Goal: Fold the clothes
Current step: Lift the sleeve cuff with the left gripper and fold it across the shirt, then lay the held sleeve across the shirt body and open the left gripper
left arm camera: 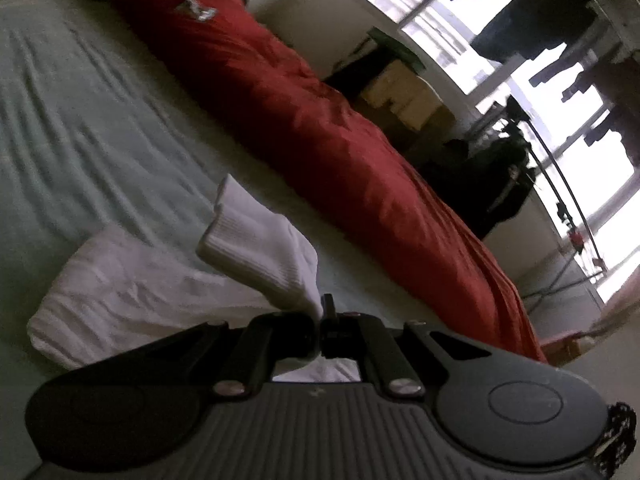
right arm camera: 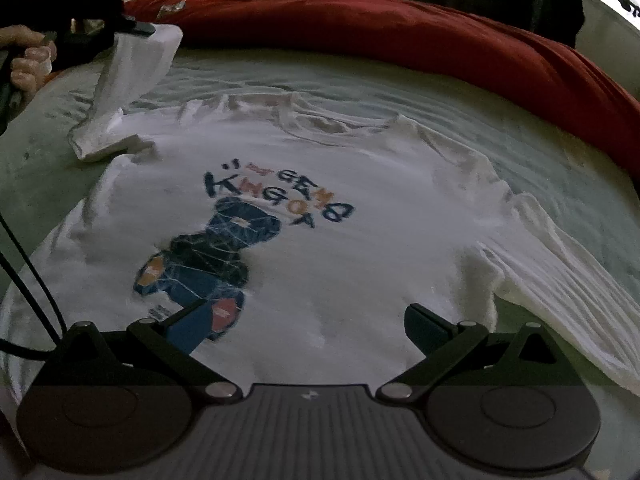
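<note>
- Here the shirt [right arm camera: 320, 184] lies front up on the bed [right arm camera: 208, 76], print showing, collar toward the red quilt [right arm camera: 440, 28]; its body is spread nearly flat with shallow wrinkles
- The left gripper [left arm camera: 322, 312] has its jaws pinched shut on the end of one sleeve [right arm camera: 132, 76], which is lifted off the bed and hangs in a soft drape; a hand [right arm camera: 30, 56] works the tool at the right wrist view's edge
- The right gripper [right arm camera: 308, 324] hovers low over the hem side of the shirt, jaws spread wide with nothing between them
- The other sleeve [right arm camera: 560, 280] lies stretched out flat on the sheet, well apart from the lifted one
- Judging by the drape, the fabric is light, thin and limp; it should sag and crease wherever unsupported, so a pinch at one point carries only that corner
- Good places to grip look like cuffs, shoulder seams and hem corners, where layers double up; a mid-panel pinch would likely bunch the cloth
- The sheet is soft too and already rippled; a low grab may catch it along with the shirt
</note>
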Tool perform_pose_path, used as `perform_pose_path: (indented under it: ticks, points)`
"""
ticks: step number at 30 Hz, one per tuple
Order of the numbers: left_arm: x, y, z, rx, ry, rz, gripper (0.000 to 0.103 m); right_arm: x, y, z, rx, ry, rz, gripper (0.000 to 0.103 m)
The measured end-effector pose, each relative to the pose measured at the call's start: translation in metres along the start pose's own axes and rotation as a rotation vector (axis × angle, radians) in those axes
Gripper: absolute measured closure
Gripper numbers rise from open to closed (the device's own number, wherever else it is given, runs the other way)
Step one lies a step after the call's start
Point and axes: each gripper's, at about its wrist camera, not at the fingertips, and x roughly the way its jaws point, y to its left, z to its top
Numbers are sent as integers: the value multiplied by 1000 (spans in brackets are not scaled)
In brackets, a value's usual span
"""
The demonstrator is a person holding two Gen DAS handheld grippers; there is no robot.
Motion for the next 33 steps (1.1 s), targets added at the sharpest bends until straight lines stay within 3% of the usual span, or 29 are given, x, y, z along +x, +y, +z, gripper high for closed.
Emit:
perform_pose_path:
  ticks: [19, 33]
  points:
    - [59, -85, -73, 269, 159, -85, 101, -7, -29, -22, 48, 14, -10, 0]
    - [85, -131, -145, 543, 253, -67, 101, -9, -28, -33, 18, 45, -6, 0]
